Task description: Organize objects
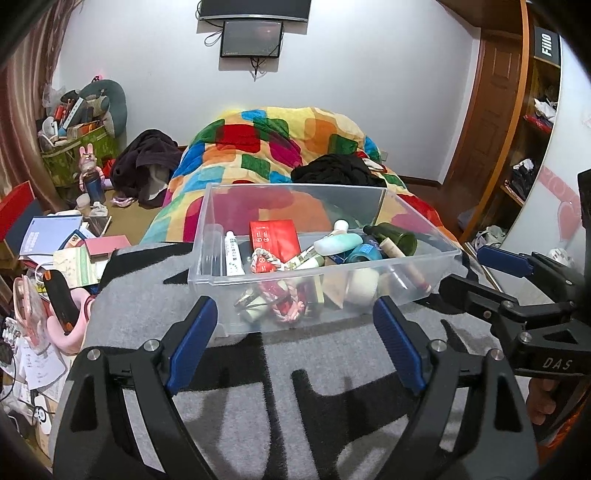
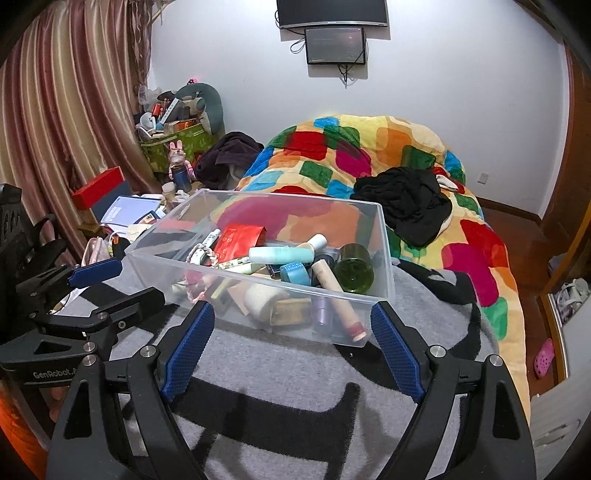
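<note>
Resting on a grey blanket (image 1: 303, 354), clear bin (image 1: 317, 266) of half-buried toiletries, both hand-held grippers (image 1: 295, 325) (image 2: 291, 325) spread, empty.

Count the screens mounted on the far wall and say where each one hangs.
2. A wide screen hangs high on the wall, its top cut off by the picture edge. A smaller screen hangs directly beneath it, with cables dangling below. None appears hidden.

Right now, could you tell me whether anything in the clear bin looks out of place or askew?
Nothing is spilled, but inside the clear bin everything lies jumbled: the green bottle rests on its side and the red box leans tilted.
</note>
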